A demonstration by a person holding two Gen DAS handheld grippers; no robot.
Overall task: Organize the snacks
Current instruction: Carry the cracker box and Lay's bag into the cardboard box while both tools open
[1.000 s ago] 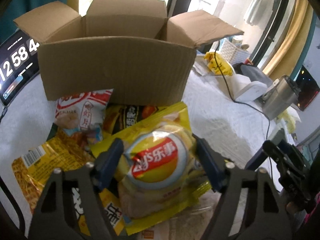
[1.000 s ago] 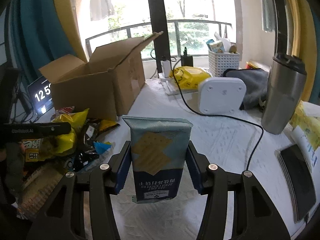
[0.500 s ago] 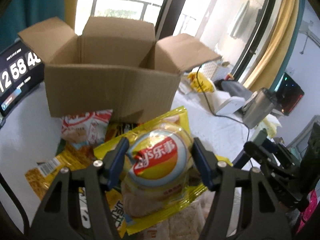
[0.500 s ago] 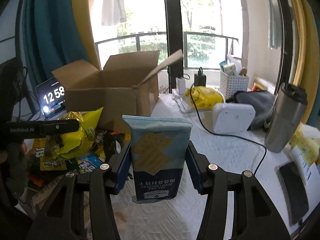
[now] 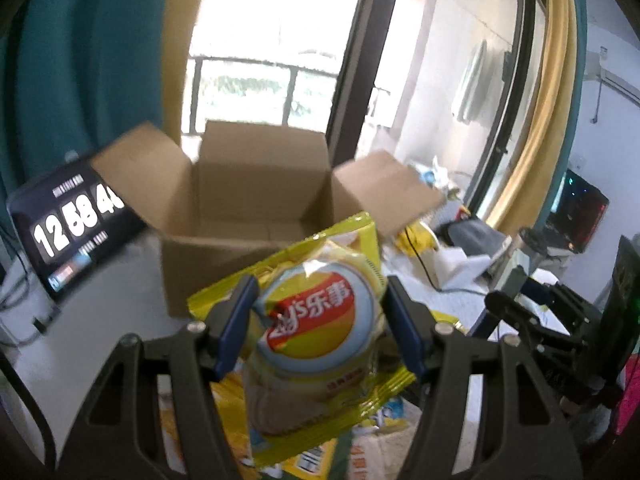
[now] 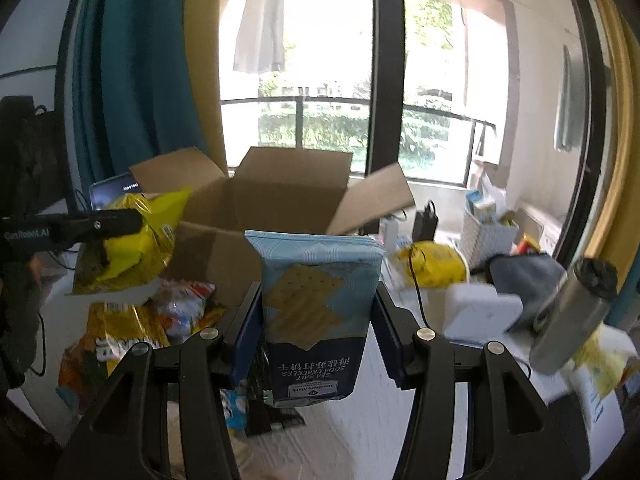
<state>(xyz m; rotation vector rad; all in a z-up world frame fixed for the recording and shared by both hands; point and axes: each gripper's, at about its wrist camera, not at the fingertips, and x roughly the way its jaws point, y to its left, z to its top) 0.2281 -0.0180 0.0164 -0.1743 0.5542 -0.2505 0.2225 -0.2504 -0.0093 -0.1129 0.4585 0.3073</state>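
**Two snack bags up in the air, box waiting**

Both grippers are holding something right now. The left gripper is squeezing a yellow chip bag between its blue pads; its jaws have just been closing in a bit on the bag. It's hanging in front of the open cardboard box, above the snack pile. The right gripper is clamping a blue soda cracker pack, upright and upside down by its print, also facing the box. A clock screen is glowing beside the box.
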